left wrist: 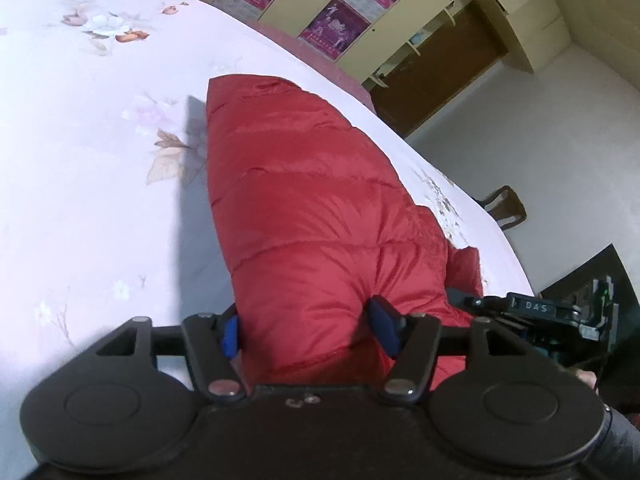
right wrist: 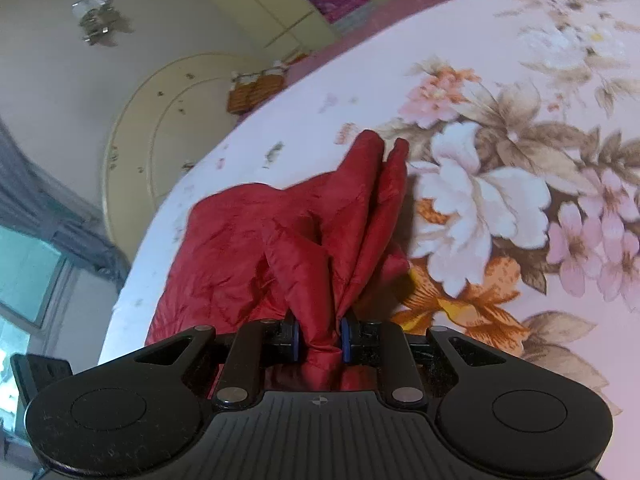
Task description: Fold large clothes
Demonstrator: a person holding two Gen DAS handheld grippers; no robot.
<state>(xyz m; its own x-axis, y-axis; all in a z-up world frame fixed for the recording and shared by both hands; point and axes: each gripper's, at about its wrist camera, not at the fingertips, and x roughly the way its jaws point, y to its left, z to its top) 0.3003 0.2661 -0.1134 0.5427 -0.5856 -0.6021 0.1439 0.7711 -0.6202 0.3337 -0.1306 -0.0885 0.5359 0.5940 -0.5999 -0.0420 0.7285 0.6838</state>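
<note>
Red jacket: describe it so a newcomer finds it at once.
Start at the bed with the pale floral sheet. Near its edge lies the red jacket, a puffy quilted garment gripped at its near end by the left gripper and right gripper. It is the only solid red thing on the flowered fabric.

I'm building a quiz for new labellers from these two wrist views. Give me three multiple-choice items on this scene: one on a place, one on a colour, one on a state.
1. Where does the puffy quilted jacket lie?
A. on the floral bedsheet
B. on a chair
C. on the floor

2. What colour is the jacket?
A. blue
B. red
C. green

3. How do the right tongs stand?
A. open and empty
B. shut on bunched jacket fabric
C. out of view

Answers:
1 A, the sheet shows on both sides of the jacket.
2 B, red in both views.
3 B, the blue pads pinch a fold between them.
</note>
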